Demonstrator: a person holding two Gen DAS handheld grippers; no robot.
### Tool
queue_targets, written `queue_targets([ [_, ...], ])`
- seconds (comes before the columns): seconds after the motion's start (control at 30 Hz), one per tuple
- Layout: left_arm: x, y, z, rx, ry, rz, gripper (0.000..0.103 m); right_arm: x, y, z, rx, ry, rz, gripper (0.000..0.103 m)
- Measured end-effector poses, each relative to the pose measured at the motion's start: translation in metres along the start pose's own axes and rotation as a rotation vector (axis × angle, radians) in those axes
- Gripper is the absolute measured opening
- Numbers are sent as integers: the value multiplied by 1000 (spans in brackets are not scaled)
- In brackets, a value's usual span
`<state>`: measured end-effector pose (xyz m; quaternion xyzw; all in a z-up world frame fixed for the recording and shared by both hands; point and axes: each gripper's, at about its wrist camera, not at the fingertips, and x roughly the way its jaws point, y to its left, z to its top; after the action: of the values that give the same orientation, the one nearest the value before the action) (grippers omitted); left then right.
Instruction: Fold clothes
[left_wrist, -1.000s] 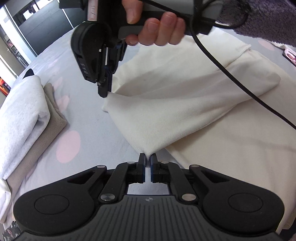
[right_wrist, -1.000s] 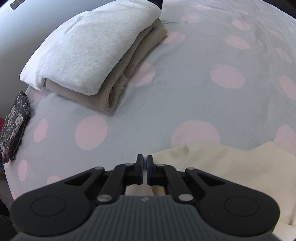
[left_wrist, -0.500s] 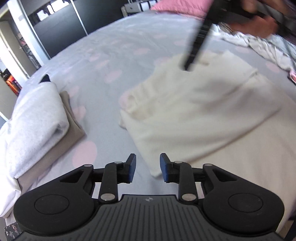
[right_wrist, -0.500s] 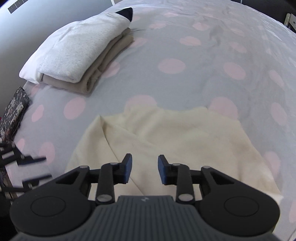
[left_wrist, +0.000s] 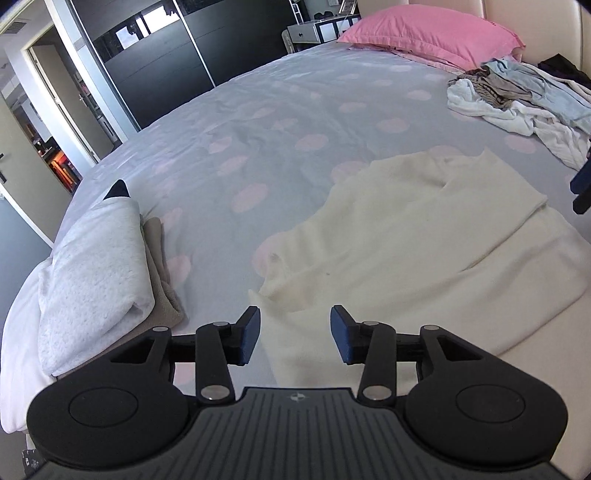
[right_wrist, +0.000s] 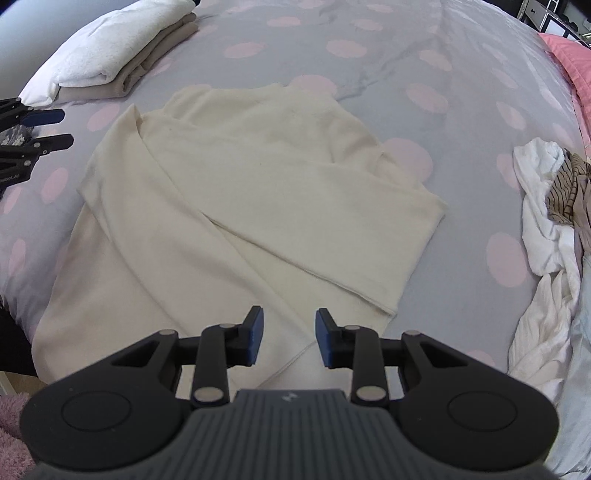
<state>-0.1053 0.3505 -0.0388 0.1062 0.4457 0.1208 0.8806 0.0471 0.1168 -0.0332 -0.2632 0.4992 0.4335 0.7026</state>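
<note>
Hovering over the cream garment (right_wrist: 236, 206) lying mid-bed with one sleeve folded across, left gripper (left_wrist: 294, 334) jaws have just been opening, empty; right gripper (right_wrist: 288, 338) also parted, empty, probably released to regrasp. Folded stack (left_wrist: 99, 280) near bed (left_wrist: 295, 122) edge.

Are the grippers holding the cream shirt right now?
No. The left gripper and right gripper are both open with nothing between their pads; their jaws have just opened. The cream garment lies loose on the bed.
</note>
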Motion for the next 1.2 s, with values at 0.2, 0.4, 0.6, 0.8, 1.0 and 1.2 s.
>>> queue_targets([
  [0.2,5,-6,19,-22,-6,12,40,-17,-9,-16,-23,-239,1,45],
  [0.4,16,-5,26,-35,1,7,40,-25,-39,-17,27,-335,-8,55],
  [0.6,37,0,23,-40,62,35,40,-3,-65,-11,177,-228,-13,58],
  [0.8,44,4,17,-46,92,55,40,35,-52,-13,161,-96,47,55],
  [1.0,44,3,14,-15,95,59,40,66,-36,-19,129,18,72,44],
  [1.2,42,2,13,-2,93,67,40,80,-36,-25,157,87,124,12],
])
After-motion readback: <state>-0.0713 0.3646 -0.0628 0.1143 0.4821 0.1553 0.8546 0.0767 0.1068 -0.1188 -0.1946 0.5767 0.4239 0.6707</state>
